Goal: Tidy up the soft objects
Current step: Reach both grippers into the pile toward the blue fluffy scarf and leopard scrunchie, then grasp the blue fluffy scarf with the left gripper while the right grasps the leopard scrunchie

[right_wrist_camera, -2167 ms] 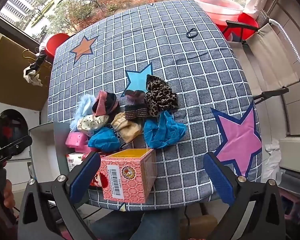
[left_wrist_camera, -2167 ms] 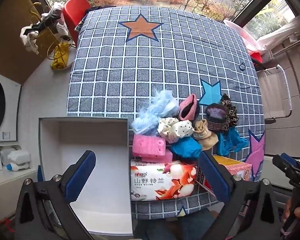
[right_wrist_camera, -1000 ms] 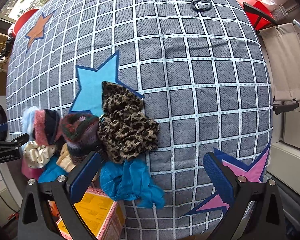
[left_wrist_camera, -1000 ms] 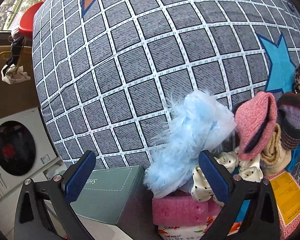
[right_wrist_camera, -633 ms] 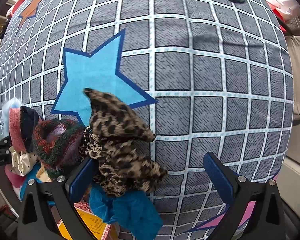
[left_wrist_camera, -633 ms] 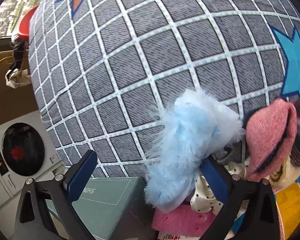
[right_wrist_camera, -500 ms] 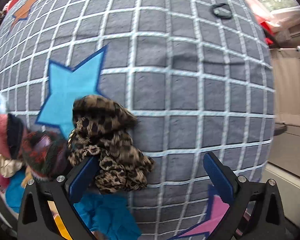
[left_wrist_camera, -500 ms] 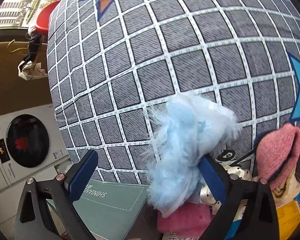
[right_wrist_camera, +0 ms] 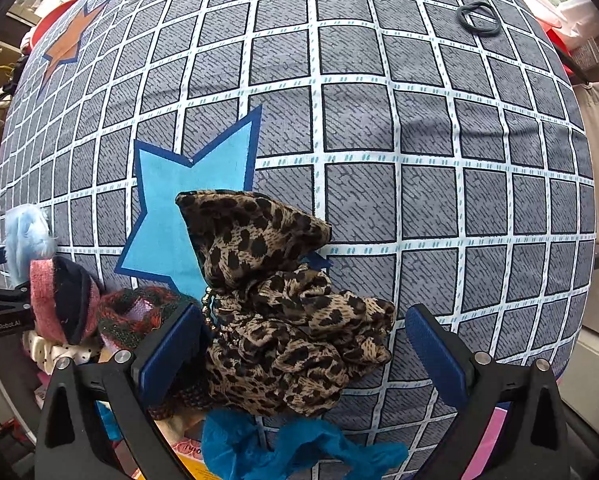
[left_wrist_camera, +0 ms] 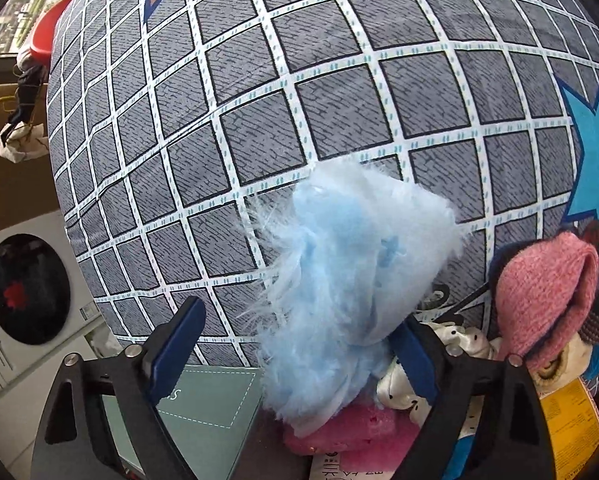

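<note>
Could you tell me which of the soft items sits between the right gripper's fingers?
The leopard-print scrunchie, the only spotted brown one; the right gripper is closing around it.

A washing machine (left_wrist_camera: pixel 23 288) stands left of the checked, star-printed tablecloth (left_wrist_camera: pixel 319 80) — a red chair (left_wrist_camera: pixel 43 36) beyond.

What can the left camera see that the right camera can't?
Only the left wrist view shows the washing machine, the green box and the pink sponge. Only the right wrist view shows the leopard scrunchie, the black hair tie and the blue cloth. Both show the checked cloth, the fluffy blue piece and the pink knit piece. Each gripper's jaws are closing around its soft thing.
</note>
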`<move>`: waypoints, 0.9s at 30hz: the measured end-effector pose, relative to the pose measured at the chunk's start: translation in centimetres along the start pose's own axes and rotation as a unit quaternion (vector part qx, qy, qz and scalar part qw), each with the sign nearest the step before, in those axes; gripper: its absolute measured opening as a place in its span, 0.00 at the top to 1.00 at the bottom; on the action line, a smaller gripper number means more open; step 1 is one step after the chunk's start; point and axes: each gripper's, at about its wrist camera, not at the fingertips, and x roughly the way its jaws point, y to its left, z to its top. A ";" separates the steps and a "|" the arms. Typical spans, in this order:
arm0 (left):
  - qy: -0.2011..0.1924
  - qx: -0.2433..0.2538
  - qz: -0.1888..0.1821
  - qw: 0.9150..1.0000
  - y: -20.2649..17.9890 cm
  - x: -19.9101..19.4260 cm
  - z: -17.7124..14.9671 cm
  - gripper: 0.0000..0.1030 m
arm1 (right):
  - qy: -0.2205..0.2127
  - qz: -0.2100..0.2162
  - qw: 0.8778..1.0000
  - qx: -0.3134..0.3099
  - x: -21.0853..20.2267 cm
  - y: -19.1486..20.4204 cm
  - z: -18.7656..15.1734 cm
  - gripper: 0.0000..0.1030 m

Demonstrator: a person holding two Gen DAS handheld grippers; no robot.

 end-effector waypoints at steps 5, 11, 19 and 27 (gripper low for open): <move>0.003 -0.012 -0.033 0.999 -6.2 5.8 4.5 0.76 | -0.001 0.013 1.000 0.007 -0.4 -0.5 -0.5 0.64; -0.098 -0.068 -0.042 0.992 -11.9 7.4 5.6 0.77 | -0.035 0.082 0.995 0.036 -3.6 -4.3 -1.2 0.66; -0.183 -0.095 -0.082 0.975 -25.6 11.7 12.3 0.77 | -0.079 0.119 0.988 0.062 -11.0 -6.6 -4.5 0.66; -0.204 -0.051 -0.095 0.973 -38.6 16.7 16.7 0.77 | -0.090 0.136 0.986 0.029 -13.7 -1.4 -5.6 0.66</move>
